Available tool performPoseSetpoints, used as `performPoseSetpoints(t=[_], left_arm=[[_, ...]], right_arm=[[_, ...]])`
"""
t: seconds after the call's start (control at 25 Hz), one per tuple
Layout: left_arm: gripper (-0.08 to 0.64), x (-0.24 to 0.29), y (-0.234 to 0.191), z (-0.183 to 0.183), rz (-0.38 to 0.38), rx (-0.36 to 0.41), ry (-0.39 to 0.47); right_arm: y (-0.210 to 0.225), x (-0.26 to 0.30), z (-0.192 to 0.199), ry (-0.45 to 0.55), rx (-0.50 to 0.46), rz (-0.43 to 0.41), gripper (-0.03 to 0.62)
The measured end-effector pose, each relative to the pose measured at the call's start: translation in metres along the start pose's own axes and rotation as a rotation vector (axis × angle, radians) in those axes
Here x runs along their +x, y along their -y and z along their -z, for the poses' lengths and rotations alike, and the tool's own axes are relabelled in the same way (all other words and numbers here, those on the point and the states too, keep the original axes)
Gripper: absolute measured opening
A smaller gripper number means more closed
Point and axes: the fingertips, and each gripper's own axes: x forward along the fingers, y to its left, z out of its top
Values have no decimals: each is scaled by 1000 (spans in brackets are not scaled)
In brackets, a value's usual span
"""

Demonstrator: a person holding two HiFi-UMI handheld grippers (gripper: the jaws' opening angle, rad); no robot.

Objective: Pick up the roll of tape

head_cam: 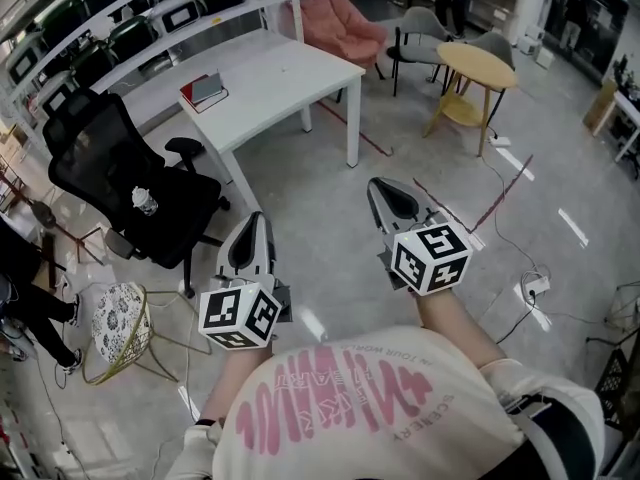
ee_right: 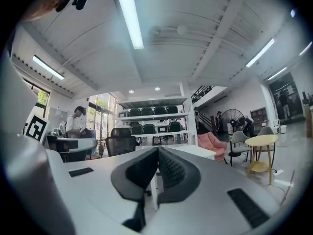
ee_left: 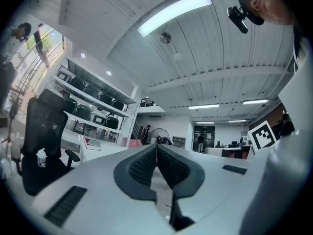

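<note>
No roll of tape shows in any view. My left gripper is held level over the grey floor, in front of the person's chest; its dark ribbed pads meet at the tip with nothing between them. The right gripper is level beside it, a little farther forward, and is also shut with nothing in it. Each carries its marker cube close to the person's hands.
A white table with a red and grey book stands ahead. At left, a black office chair holds a bottle. A wire stool sits lower left. A round yellow table, pink armchair and floor cables lie to the right.
</note>
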Motion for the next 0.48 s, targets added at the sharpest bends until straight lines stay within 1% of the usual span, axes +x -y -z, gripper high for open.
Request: performPoseSetpoints(t=[0.12, 0.24, 0.36, 0.48], left_arm=[[25, 0, -11, -11, 17, 16, 19], [25, 2, -21, -12, 32, 21, 18], [25, 5, -33, -4, 50, 24, 10], [25, 13, -52, 5, 66, -1, -3]], right_arm=[[-10, 8, -9, 41, 13, 1, 15], [-16, 13, -10, 79, 47, 4, 17], [-22, 20, 4, 89, 72, 10, 17], [-26, 34, 23, 56, 79, 29, 17]])
